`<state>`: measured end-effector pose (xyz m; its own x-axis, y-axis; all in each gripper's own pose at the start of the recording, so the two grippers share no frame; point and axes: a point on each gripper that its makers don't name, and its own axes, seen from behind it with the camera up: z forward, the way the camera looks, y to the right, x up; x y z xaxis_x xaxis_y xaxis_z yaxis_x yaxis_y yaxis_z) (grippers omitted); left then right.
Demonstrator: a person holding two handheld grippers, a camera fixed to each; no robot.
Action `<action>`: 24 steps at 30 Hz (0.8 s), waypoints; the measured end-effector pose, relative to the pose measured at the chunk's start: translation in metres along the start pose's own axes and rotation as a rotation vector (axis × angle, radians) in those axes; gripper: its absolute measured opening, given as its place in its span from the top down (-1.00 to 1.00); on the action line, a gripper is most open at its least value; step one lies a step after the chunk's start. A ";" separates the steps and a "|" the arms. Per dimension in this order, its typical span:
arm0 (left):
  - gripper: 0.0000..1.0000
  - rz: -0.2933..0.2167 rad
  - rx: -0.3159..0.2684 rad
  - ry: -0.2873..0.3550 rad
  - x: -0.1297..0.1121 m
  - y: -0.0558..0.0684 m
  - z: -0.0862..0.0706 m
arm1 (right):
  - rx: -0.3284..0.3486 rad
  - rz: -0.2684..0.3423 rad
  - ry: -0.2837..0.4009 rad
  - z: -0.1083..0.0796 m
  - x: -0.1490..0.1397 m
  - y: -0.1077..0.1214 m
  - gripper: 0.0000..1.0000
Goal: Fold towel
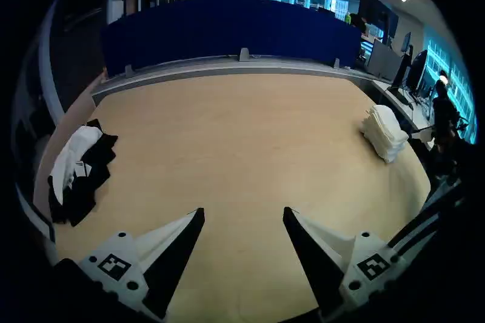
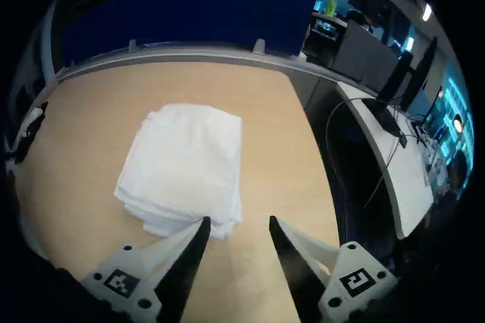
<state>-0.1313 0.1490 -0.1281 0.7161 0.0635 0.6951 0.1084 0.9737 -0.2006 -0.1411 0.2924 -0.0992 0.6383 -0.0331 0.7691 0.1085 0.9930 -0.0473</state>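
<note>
Jaws released, your right gripper (image 2: 238, 219) sits just beside the folded towels (image 2: 182, 165); your left gripper (image 1: 244, 209), equally released, is well apart.

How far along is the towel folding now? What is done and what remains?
Done: a stack of folded white towels lies on the table. In hand: nothing. The right gripper is open, close to the stack's near corner, and the left gripper is open over bare table. Left: a heap of black and white cloth lies unfolded at the table's other side.
</note>
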 end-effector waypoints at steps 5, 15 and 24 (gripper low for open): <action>-0.93 -0.003 0.000 0.001 0.001 -0.001 0.001 | 0.034 -0.007 0.032 -0.001 0.017 -0.015 -0.79; -0.93 -0.015 0.015 0.001 0.000 -0.009 -0.001 | 0.114 -0.031 0.064 0.013 0.044 -0.061 -1.00; -0.93 -0.025 0.024 0.000 -0.002 -0.016 -0.001 | 0.130 -0.042 0.027 0.028 0.029 -0.078 -1.00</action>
<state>-0.1342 0.1328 -0.1269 0.7132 0.0387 0.6999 0.1103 0.9798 -0.1666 -0.1526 0.2169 -0.0554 0.6558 -0.0762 0.7511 0.0370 0.9969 0.0688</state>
